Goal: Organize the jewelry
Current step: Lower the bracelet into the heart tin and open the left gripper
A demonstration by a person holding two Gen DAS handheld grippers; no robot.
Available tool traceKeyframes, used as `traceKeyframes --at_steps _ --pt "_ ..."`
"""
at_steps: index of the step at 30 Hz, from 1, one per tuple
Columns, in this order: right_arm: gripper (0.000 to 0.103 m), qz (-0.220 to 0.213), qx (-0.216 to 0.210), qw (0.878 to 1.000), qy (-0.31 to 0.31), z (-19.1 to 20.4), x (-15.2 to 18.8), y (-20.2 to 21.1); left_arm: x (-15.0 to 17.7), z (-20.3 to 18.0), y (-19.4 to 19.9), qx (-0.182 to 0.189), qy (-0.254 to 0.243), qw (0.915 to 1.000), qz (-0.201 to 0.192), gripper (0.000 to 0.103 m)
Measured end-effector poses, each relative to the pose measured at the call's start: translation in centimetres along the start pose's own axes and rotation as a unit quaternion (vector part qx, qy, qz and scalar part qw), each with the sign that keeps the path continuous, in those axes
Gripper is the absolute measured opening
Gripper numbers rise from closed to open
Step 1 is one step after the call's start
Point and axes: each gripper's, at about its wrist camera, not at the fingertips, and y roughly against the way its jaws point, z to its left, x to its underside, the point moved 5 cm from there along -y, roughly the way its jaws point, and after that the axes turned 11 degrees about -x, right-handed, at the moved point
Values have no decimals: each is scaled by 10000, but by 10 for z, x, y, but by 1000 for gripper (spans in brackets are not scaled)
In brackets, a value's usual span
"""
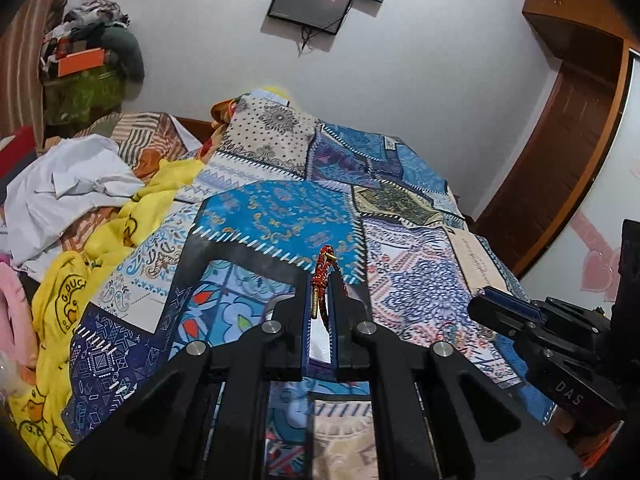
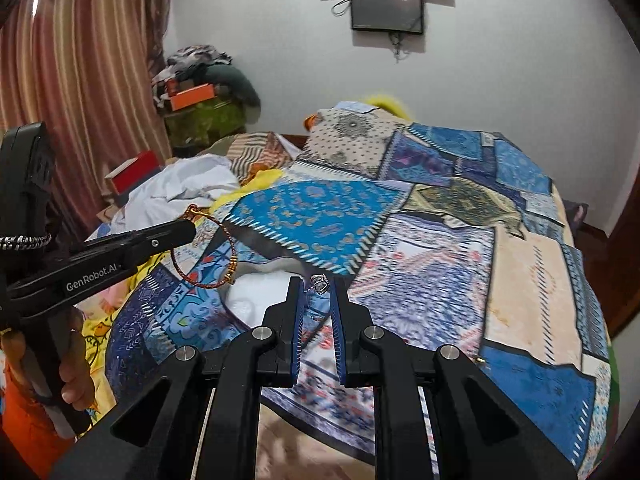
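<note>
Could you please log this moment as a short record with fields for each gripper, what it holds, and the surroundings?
left gripper: shut on the red bangle, which hangs from its tips
right gripper: shut on a small silver ring
surface: patchwork bedspread, blue and cream
beside it: yellow cloth and white cloth, crumpled at the bed's left
wall: two dark screens
placed jewelry: none visible

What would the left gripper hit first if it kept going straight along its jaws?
Probably the patchwork bedspread. The left gripper, shut on a red-and-gold bangle, points down toward the blue paisley patch just ahead. Nothing else shows in that line, though depth is hard to judge here.
</note>
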Motion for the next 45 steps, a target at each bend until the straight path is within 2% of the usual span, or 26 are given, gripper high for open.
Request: traceKeyframes --at_steps 10,22,37,41,43,45 --pt "12 381 -221 9990 49 14 -2 -43 14 3 -39 327 11 9989 324 6" --pt "12 740 -322 9967 -134 11 3 -79 24 9 -65 400 -140 9974 587 6" --pt "12 964 -418 9944 -112 12 8 -88 22 8 -56 -10 -373 9981 496 8" --pt "12 862 -410 9953 -153 9 4 -76 18 6 -45 -94 -407 9983 412 9" --pt "12 764 -379 9962 -176 7 0 -68 15 5 -38 -147 -438 9983 356 16" --pt "12 652 -330 9971 -203 4 -3 -57 13 2 -31 -170 -471 9983 301 17"
